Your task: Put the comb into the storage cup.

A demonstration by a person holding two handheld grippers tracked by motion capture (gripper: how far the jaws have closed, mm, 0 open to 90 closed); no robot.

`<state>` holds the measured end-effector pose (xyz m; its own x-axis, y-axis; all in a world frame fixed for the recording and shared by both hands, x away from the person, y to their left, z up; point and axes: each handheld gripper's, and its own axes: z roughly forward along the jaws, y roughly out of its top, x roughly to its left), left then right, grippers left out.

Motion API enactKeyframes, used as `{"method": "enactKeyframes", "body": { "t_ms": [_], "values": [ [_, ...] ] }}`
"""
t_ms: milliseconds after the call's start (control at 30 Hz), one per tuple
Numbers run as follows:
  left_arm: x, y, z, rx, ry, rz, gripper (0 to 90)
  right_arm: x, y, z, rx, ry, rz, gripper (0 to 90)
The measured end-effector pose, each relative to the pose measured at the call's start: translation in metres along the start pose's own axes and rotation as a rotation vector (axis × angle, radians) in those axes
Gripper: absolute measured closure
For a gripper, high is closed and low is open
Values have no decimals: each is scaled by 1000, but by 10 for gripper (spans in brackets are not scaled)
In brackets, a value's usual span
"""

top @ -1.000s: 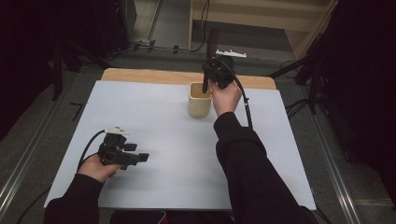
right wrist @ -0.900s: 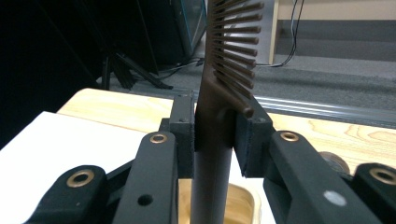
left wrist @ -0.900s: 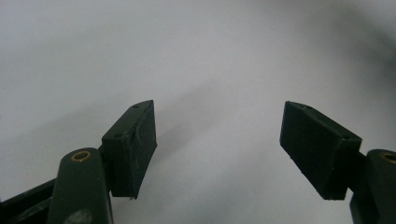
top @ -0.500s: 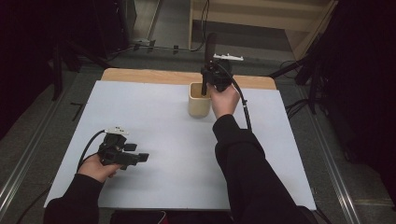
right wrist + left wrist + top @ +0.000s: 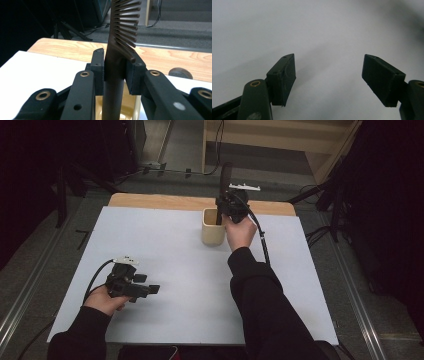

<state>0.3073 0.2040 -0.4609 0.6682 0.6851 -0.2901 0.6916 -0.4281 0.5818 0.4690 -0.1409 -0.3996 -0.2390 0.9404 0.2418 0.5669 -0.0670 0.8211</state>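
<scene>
Hand-held gripper (image 5: 113, 75) around dark toothed comb (image 5: 120, 37).

wooden table (image 5: 150, 200), white sheet (image 5: 170, 245), beige cup (image 5: 212, 233)

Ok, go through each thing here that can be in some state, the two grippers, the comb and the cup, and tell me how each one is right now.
Right gripper: shut on the comb's handle, above the cup.
Comb: upright, teeth up, handle reaching down into the cup.
Cup: upright on the white table cover, open at the top.
Left gripper: open, nothing between the jaws, low over the white table cover.
</scene>
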Motion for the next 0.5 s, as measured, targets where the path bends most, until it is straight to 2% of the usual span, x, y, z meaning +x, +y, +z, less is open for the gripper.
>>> {"method": "enactKeyframes", "body": {
  "t_ms": [500],
  "values": [
    [-1, 0, 1, 3, -1, 5, 276, -2, -13, 7, 21, 3, 5, 698]
  ]
}}
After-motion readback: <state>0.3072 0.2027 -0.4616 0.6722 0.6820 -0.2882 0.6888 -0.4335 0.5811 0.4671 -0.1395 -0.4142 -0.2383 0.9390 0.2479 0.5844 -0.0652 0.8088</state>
